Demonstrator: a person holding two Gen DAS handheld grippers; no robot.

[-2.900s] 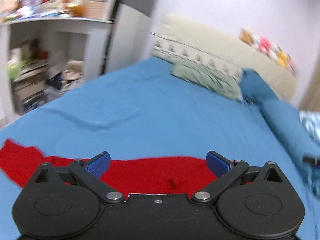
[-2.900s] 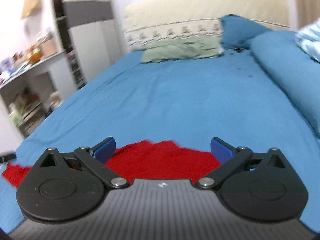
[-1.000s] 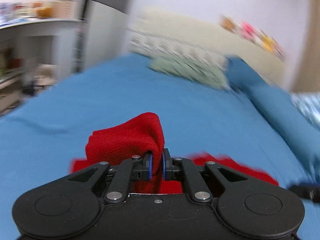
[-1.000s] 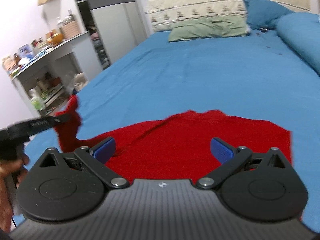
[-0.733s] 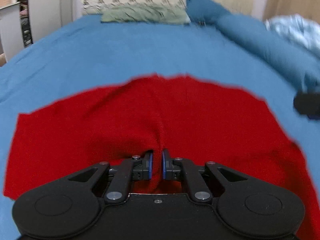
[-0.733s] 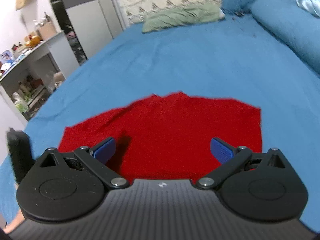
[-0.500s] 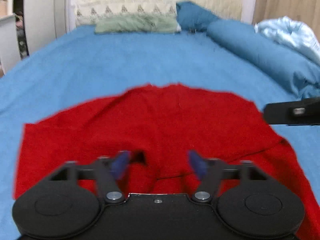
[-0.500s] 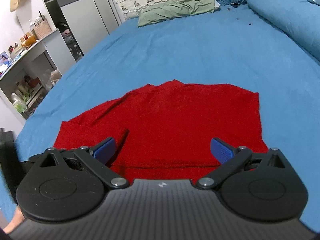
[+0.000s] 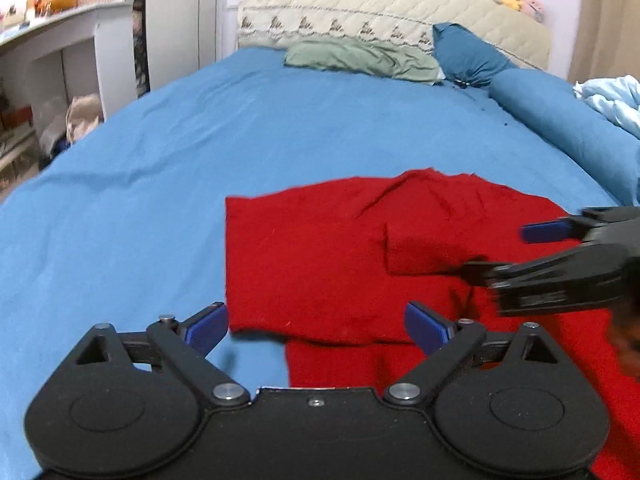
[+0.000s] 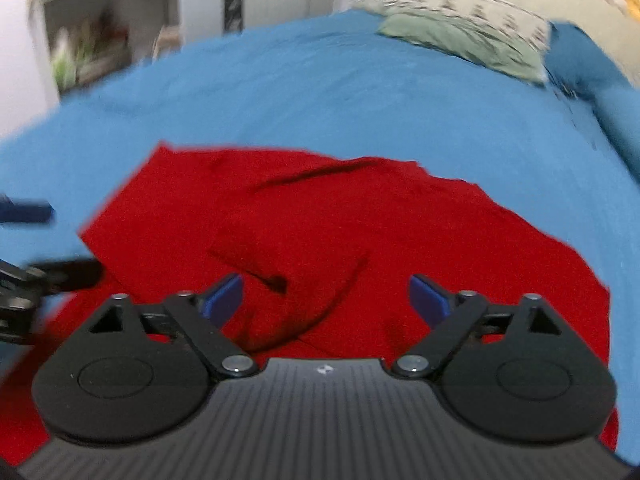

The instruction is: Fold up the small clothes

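My left gripper (image 9: 316, 326) and right gripper (image 10: 326, 298) both hang with jaws apart, holding nothing, over the red garment (image 9: 320, 264), which lies partly folded on the blue bed (image 9: 160, 160).

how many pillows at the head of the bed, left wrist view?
2. A green pillow lies flat against the headboard; a blue pillow is propped to its right. More may be hidden behind the blue bolster.
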